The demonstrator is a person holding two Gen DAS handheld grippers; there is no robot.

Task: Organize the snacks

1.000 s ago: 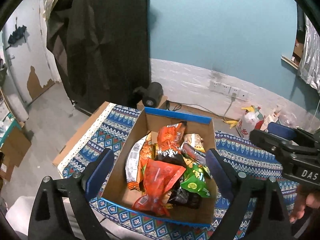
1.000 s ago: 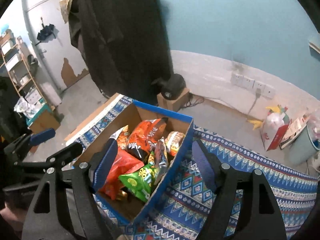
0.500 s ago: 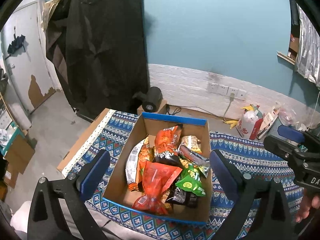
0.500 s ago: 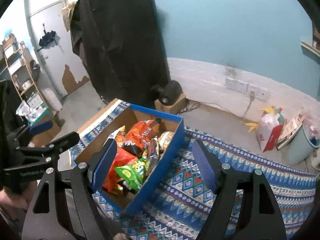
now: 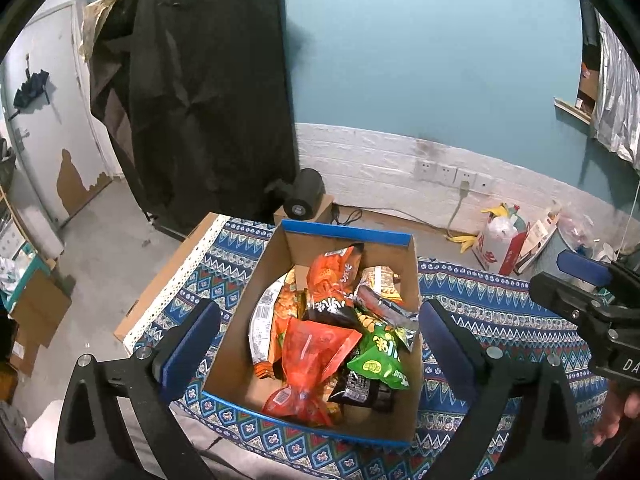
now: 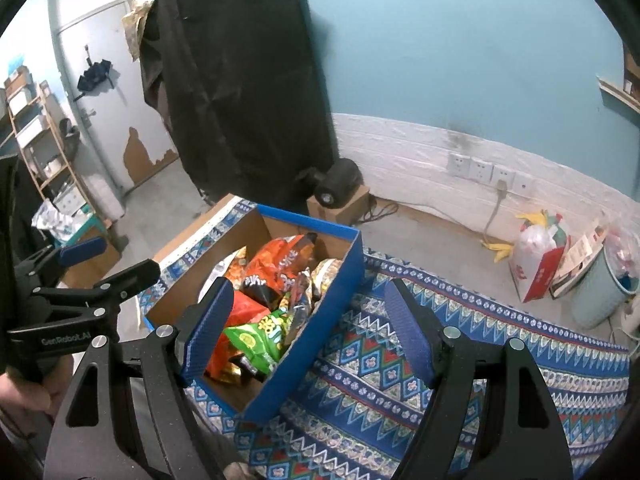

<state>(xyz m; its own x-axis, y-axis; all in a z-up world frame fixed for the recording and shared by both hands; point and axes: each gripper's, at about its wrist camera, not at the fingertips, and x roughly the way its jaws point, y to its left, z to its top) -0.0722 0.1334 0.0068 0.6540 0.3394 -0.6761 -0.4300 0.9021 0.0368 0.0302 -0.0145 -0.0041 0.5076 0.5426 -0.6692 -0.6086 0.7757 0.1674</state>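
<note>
A cardboard box [image 5: 344,234] with a blue outside stands on a patterned blue cloth [image 5: 500,312]. It holds several snack packs: a red bag [image 5: 316,348], a green bag [image 5: 378,360], an orange bag [image 5: 332,272] and a black one [image 5: 332,308]. My left gripper [image 5: 318,332] hovers above the box, open wide, its pads apart from everything. My right gripper [image 6: 310,316] hangs open over the box's right wall [image 6: 320,344], holding nothing. In the right wrist view the green bag [image 6: 260,336] lies near the left pad. Each gripper shows in the other's view.
A black cover [image 5: 200,100] hangs behind the box, with a black cylindrical device [image 5: 304,196] on a small carton. On the floor to the right stand a white and red bag [image 5: 500,244] and a pale blue bin [image 6: 600,280]. A shelf [image 6: 40,140] stands far left.
The left gripper's jaws have spread a little wider. The right gripper has drawn slightly away from the box, which looks smaller in its view. The snacks have not moved.
</note>
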